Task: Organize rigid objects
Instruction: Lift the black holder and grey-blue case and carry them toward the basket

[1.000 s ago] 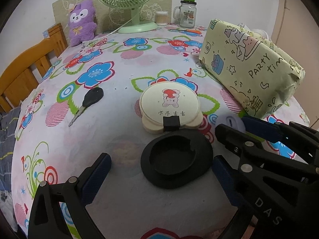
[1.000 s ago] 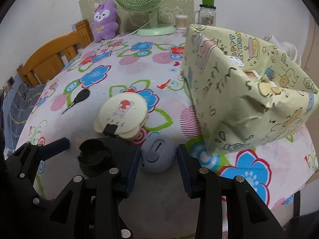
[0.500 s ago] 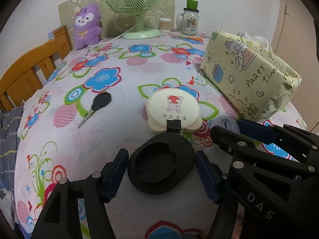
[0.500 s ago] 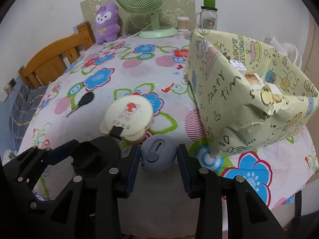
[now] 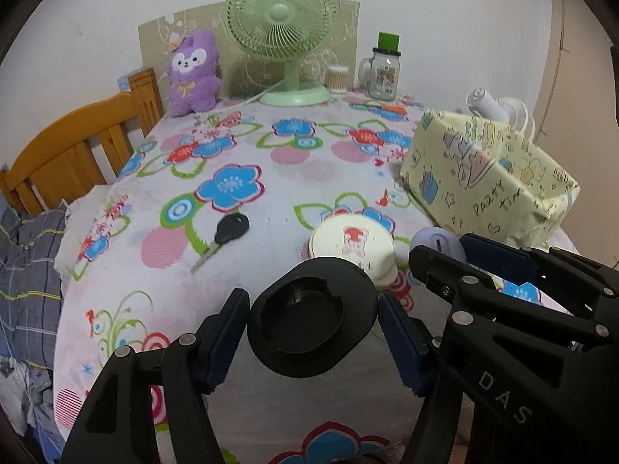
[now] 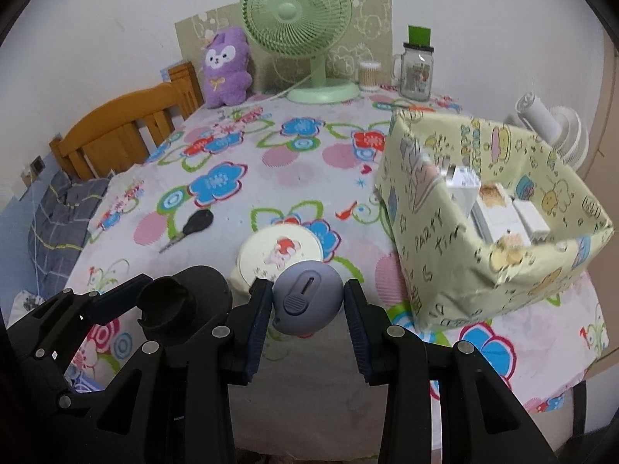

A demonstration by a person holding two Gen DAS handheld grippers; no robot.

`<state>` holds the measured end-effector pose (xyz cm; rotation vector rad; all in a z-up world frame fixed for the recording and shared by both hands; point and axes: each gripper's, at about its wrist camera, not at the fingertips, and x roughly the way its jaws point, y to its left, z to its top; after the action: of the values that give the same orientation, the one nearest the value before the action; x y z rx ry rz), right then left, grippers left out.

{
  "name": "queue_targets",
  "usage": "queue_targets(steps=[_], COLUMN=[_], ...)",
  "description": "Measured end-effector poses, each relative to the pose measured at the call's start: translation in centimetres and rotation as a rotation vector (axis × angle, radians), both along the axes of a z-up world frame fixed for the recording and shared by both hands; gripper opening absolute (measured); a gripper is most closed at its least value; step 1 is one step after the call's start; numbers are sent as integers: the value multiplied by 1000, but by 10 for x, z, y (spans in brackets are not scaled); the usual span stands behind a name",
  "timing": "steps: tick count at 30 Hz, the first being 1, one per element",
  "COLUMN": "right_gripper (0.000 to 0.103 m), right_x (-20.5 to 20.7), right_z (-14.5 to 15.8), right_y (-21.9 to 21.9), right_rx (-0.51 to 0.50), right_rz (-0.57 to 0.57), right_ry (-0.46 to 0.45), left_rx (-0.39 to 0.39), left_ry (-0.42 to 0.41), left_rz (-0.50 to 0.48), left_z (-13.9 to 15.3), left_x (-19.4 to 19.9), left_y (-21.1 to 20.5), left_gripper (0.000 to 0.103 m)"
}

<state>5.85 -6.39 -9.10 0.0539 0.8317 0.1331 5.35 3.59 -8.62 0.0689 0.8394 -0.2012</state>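
Both cameras sit low at the near edge of the table (image 5: 271, 406), facing its far edge and the wall. Left wrist view: looks along its own fingers (image 5: 228, 332), close over the near edge; the right gripper (image 5: 476, 266) crosses its right side. Right wrist view: just beside it, nearer the right edge, close to the patterned box (image 6: 437, 239) and seeing into it. Shared: the green fan (image 5: 282, 15), purple plush (image 5: 193, 73), key (image 6: 193, 226) and cream round case (image 5: 352, 241).

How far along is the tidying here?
Done: small white boxes already sit in the papered box. In hand: left claw grips the black disc; right claw grips the grey pod. Left: compact and key on the table.
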Motion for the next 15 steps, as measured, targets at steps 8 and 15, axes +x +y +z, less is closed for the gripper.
queue_targets(steps=[8, 15], right_gripper=[41, 41], right_x=[-1, -1], right_z=[24, 42], right_y=[-3, -12], right_rx=[0, 3], right_rz=[7, 15], right_ry=[-44, -77], left_rx=[2, 10], left_ry=[-43, -76], left_rz=[12, 20], left_z=[21, 39], left_x=[-2, -2], left_y=[-4, -11], left_gripper=[70, 70])
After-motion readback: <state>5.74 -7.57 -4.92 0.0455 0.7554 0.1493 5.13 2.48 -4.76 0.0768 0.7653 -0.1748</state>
